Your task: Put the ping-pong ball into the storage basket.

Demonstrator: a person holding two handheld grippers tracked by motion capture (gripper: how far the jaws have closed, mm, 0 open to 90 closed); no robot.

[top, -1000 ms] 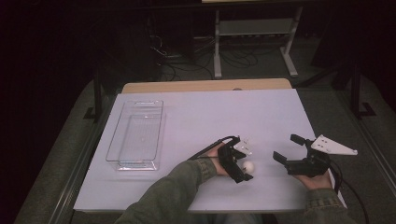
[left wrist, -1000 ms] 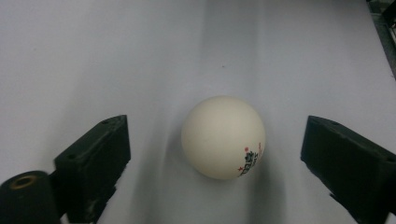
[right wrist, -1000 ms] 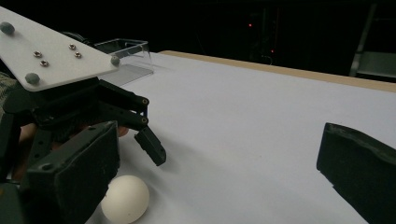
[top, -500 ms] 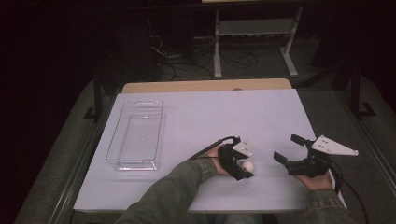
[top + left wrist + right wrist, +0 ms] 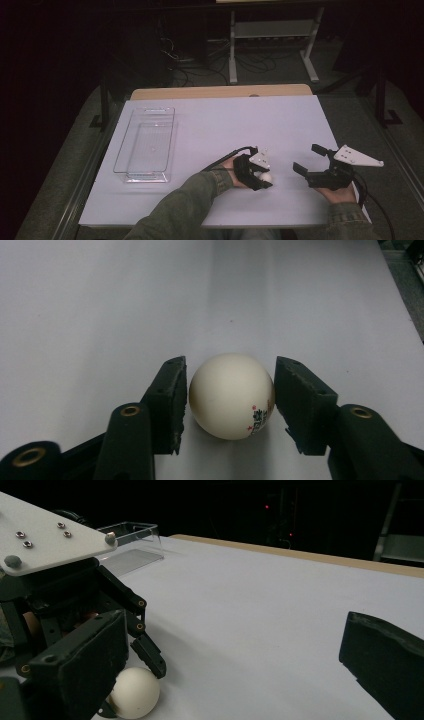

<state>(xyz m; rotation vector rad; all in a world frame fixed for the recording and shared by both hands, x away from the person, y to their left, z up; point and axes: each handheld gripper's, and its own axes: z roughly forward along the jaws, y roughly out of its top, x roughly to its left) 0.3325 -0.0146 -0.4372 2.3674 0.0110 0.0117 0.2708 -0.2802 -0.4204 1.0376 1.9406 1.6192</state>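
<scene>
A white ping-pong ball with small print lies on the white table near its front edge. My left gripper has just been closing with the ball between its jaws, and both pads now press on the ball's sides. From above, the ball shows at the tip of the left gripper. My right gripper rests to the right of it, a short way off, open and holding nothing. The right gripper view shows the ball under the left gripper's fingers.
A clear plastic tray stands empty at the table's left side; it also appears far off in the right gripper view as the tray. Behind the table are a dark floor, cables and a metal stand.
The left gripper's jaws have closed in around the ball. Neither hand has shifted, and the right gripper stays open.
</scene>
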